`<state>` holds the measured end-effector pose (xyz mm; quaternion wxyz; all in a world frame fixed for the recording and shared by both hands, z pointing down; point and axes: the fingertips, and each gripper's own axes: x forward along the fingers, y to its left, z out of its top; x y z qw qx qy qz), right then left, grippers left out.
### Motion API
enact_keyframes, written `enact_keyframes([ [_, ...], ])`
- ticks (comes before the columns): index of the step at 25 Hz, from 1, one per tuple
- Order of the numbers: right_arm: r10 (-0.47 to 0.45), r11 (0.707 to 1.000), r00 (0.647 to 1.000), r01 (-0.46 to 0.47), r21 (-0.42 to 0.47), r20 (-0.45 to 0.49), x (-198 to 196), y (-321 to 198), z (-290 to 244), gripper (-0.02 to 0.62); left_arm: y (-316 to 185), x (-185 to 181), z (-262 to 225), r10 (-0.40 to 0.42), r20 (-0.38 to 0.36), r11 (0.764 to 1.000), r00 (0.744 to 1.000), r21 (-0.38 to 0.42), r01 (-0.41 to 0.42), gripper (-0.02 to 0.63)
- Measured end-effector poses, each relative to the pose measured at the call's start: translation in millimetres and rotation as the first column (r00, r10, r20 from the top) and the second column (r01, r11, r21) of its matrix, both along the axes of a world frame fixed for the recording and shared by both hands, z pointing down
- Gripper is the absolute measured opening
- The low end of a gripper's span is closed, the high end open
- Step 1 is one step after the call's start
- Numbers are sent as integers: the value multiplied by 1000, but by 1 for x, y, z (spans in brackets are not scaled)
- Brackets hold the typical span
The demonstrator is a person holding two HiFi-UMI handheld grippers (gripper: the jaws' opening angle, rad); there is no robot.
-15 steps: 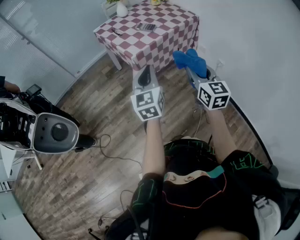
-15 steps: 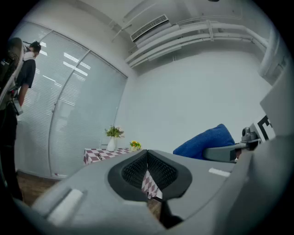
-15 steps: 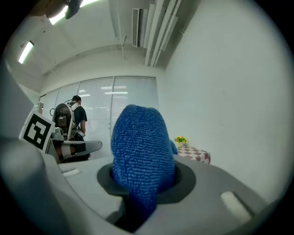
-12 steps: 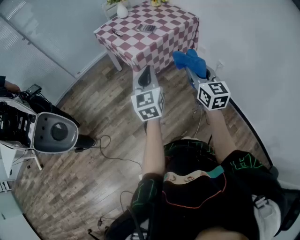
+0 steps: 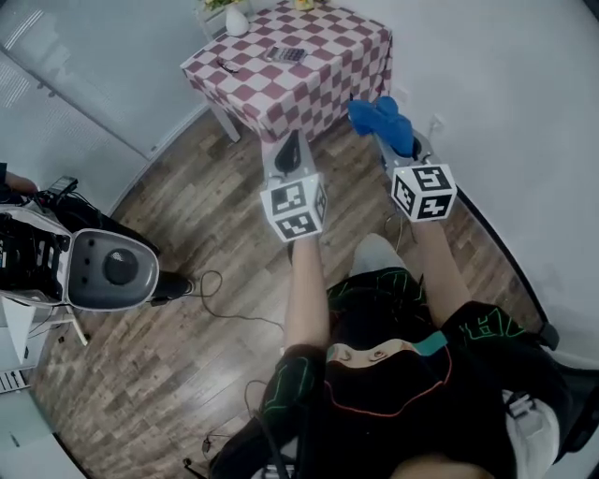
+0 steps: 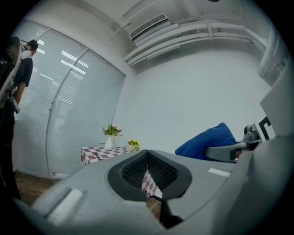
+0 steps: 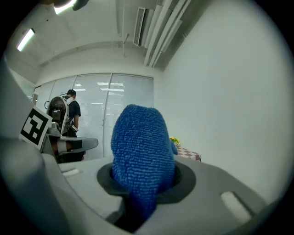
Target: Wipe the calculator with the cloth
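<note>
**Blue cloth (image 5: pixel 382 123) in the right tongs, calculator (image 5: pixel 284 54) far off on the table (image 5: pixel 323 70)**

Head view: The right gripper (image 5: pixel 391 142) bites the cloth and holds it up over the wooden floor (image 5: pixel 187 355). The left gripper (image 5: pixel 290 150) is just to its left, and the two do not touch. The calculator lies flat on the red and white checked table at the far end, well apart from both grippers. A white vase (image 5: pixel 236 19) stands at the table's far left corner.

Left gripper view: The two black pads (image 6: pixel 135 169) meet at their tips with nothing between them. The cloth shows at the right. The table stands far away by the wall.

Right gripper view: The cloth is squeezed between the jaws and sticks up in a fat lump.
</note>
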<state>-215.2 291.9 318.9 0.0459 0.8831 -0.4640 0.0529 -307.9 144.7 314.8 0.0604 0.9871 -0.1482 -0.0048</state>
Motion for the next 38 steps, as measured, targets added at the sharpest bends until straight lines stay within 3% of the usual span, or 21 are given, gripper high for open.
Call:
enact_keyframes([
  [9, 28, 999, 998, -25, -42, 56, 37, 1, 30, 114, -4, 45, 35, 37, 42, 998, 998, -59, -35, 11],
  [16, 20, 999, 993, -15, -46, 112, 101, -30, 49, 114, -25, 99, 60, 49, 84, 996, 995, -75, -42, 11],
  [22, -78, 993, 983, 91, -70, 166, 139, -101, 72, 114, -86, 131, 95, -26, 158, 989, 987, -137, 48, 11],
  [27, -72, 991, 975, 94, -95, 212, 192, -136, 98, 114, -125, 168, 117, -40, 221, 983, 974, -164, 78, 11],
  [30, -71, 990, 973, 95, -103, 221, 223, -151, 103, 114, -148, 197, 120, -52, 232, 980, 971, -176, 94, 11],
  [38, -43, 989, 977, 72, -129, 210, 305, -173, 99, 114, -148, 292, 116, 29, 205, 984, 978, -178, 8, 11],
])
